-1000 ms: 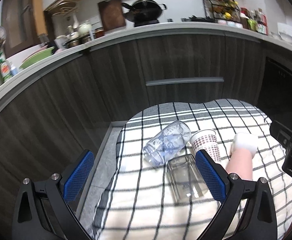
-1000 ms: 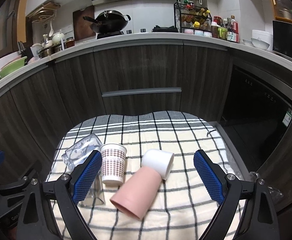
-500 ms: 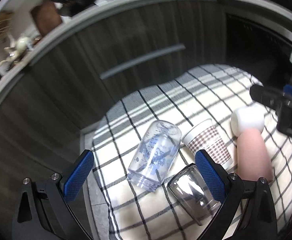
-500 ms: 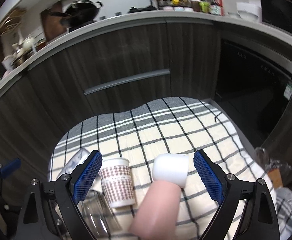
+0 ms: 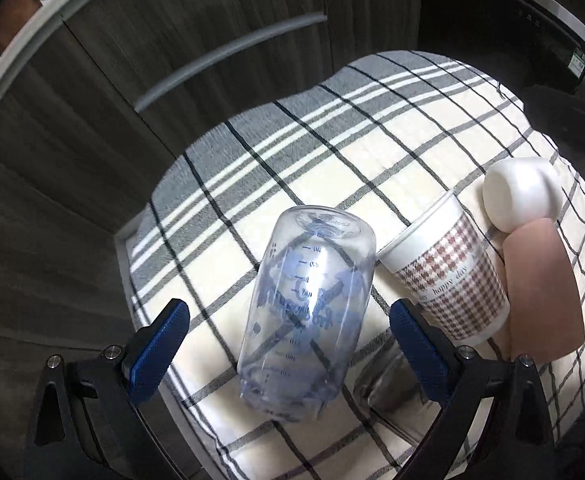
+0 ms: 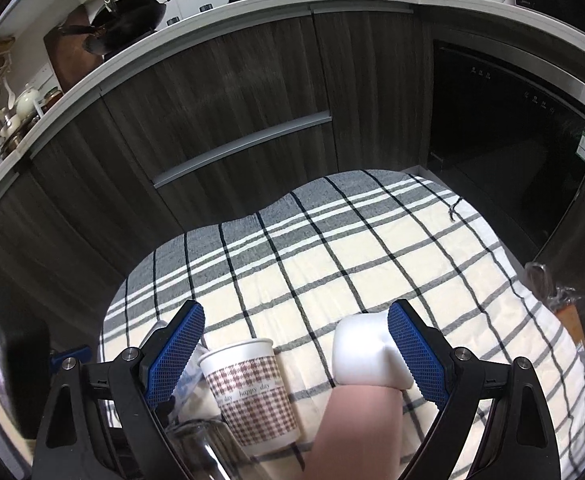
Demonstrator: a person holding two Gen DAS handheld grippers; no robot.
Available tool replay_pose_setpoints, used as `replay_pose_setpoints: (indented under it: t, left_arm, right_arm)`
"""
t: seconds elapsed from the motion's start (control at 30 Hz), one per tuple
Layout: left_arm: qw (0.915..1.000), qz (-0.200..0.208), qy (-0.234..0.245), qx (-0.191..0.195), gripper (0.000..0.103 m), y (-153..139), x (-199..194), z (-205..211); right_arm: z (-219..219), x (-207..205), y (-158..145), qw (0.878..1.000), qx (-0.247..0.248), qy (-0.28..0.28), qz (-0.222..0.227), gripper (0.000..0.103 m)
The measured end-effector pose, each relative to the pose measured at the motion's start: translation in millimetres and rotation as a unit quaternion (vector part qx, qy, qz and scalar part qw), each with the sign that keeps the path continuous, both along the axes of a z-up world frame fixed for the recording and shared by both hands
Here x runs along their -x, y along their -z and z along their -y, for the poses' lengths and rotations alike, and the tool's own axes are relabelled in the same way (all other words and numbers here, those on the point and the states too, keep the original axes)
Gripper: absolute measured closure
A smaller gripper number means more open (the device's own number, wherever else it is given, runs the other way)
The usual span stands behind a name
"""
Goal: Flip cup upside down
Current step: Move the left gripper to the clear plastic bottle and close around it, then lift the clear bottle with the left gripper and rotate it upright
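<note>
The left gripper (image 5: 288, 348) has its fingers spread around a clear bottle (image 5: 306, 312) lying on the checked cloth (image 5: 332, 152). The right gripper (image 6: 296, 354) has its fingers spread near the paper cup (image 6: 252, 394).

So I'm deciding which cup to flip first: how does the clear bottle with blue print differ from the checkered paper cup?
The clear bottle lies on its side on the plaid cloth; the checkered paper cup stands upright, mouth up. The bottle is see-through with blue markings; the paper cup is opaque with a brown check. The bottle lies between the left gripper's open fingers; the paper cup sits just outside them. Both rest on the cloth, ungrasped.
</note>
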State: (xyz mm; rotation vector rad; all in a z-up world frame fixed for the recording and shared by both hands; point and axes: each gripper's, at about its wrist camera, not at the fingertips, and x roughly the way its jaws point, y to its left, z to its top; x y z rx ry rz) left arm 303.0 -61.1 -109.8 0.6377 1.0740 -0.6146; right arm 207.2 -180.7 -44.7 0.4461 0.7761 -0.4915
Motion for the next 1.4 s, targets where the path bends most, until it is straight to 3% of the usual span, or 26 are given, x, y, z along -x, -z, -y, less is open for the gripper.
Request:
replay_pose_setpoints:
  t: [0.2, 0.4, 0.53, 0.83, 1.2, 1.4]
  left_arm:
    - [0.9994, -0.030, 0.014, -0.013, 0.004, 16, -11, 4]
    - [0.9976, -0.067, 0.013, -0.013, 0.020, 28, -17, 6]
    - [0.9971, -0.074, 0.014, -0.010, 0.029, 31, -16, 7]
    - [0.9978, -0.066, 0.002, 0.004, 0.030, 28, -15, 3]
    - [0.9982, -0.018, -0.055, 0.015, 0.030, -12, 0, -12]
    - [0.9930, 0.005, -0.109, 0.045, 0.030, -54, 39, -22]
  right_arm:
    - [4, -8, 8, 1.000, -0.011, 0.006, -0.004, 0.010]
    - [0, -13, 12, 1.000, -0.015, -0.003, -0.004, 0.010]
    - [2, -15, 16, 1.000, -0.015, -0.002, -0.007, 0.010]
    - [4, -15, 18, 1.000, -0.012, -0.003, -0.010, 0.010]
    - [-4, -3, -2, 1.000, -0.003, -0.019, 0.006, 0.010]
    - [-1, 22, -33, 0.999, 0.015, -0.039, 0.023, 0.010]
